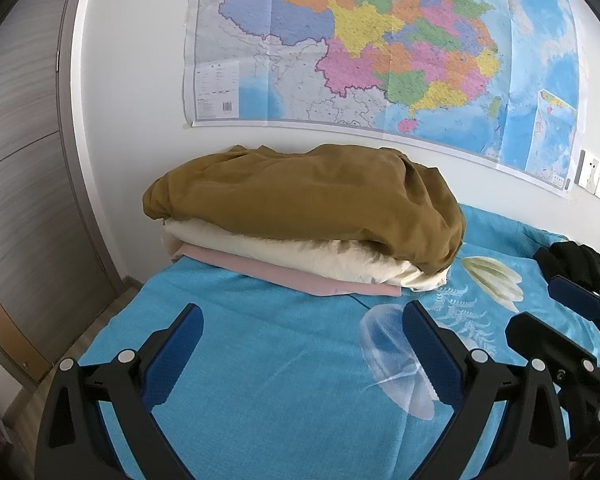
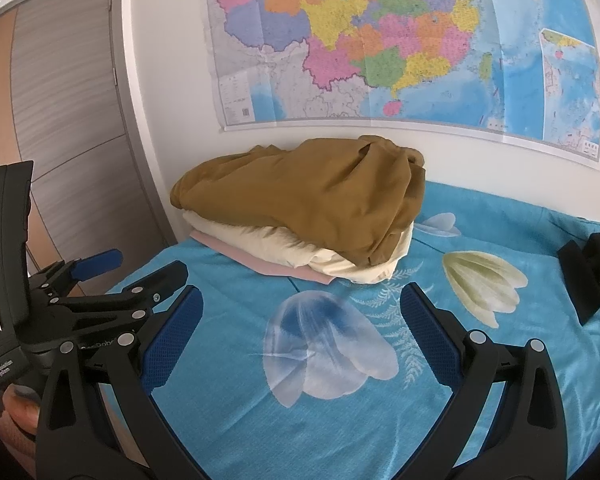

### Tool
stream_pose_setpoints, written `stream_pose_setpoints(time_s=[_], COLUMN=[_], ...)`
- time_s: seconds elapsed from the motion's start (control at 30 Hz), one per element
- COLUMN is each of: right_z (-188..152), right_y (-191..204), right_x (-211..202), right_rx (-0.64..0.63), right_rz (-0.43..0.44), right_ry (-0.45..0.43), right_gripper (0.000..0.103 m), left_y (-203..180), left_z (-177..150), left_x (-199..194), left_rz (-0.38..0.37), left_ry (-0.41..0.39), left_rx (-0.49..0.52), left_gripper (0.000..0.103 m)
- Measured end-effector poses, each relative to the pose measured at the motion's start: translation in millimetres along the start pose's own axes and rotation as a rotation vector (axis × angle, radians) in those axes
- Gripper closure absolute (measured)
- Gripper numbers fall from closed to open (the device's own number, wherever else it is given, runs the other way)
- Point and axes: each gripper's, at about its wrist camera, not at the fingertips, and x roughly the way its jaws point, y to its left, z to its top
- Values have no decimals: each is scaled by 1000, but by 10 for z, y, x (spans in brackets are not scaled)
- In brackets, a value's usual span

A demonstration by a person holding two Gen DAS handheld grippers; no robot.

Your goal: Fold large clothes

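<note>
A mustard-brown garment [image 1: 300, 208] lies folded on top of a cream garment [image 1: 292, 256] and a pink one [image 1: 300, 278], stacked against the wall on the blue flowered bed sheet [image 1: 260, 360]. The same stack shows in the right wrist view, brown garment [image 2: 312, 204] uppermost. My left gripper [image 1: 302, 312] is open and empty, hovering over the sheet in front of the stack. My right gripper [image 2: 300, 300] is open and empty, beside it to the right. A black garment [image 2: 596, 276] lies at the right edge of the bed.
A large colourful map [image 1: 380, 48] hangs on the white wall behind the stack. A grey wooden door [image 2: 72, 120] stands at the left. Wall switches [image 1: 598, 178] sit at the far right. The bed's left edge drops to wooden floor [image 1: 60, 356].
</note>
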Motion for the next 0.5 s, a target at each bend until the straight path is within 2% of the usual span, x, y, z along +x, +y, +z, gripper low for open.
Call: stream_pose_setpoints(time_s=[0.2,0.5], right_z=[-5,-28], right_y=[-5,-45], right_x=[9,-5], right_rx=[-2,11], right_rz=[-1,-6], right_ry=[4,1], right_gripper=[6,6], left_y=[22,51], left_z=[-20,-42], left_x=[-10,88], left_rz=[13,-26], left_ry=[-35,18], left_rx=[-3,-30], left_gripper=[6,6])
